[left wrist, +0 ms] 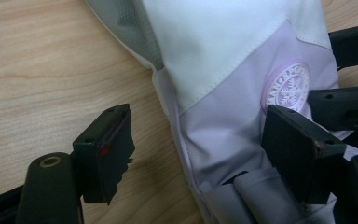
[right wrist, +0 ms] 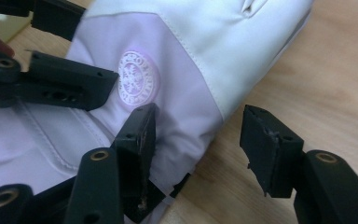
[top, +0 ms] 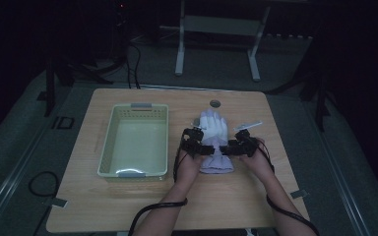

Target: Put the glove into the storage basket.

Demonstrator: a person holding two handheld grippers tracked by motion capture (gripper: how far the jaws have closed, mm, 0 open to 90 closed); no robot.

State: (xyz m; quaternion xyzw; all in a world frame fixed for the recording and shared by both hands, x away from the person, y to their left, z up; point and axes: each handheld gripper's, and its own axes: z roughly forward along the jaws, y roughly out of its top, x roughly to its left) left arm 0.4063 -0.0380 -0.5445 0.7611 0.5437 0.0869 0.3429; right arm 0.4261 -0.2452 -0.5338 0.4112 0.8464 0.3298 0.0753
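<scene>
A white and lilac glove lies flat on the wooden table, fingers pointing away from me. A round logo patch sits on its lilac cuff part. My left gripper is low at the glove's left edge, open. One jaw rests over bare wood and the other over the fabric. My right gripper stands open at the glove's right edge, straddling it the same way. The two grippers face each other across the cuff, and each appears in the other's view.
A pale green plastic basket stands left of the glove, nothing visible inside. A small white strip lies just right of the glove's fingers. A round cable hole sits near the table's far edge.
</scene>
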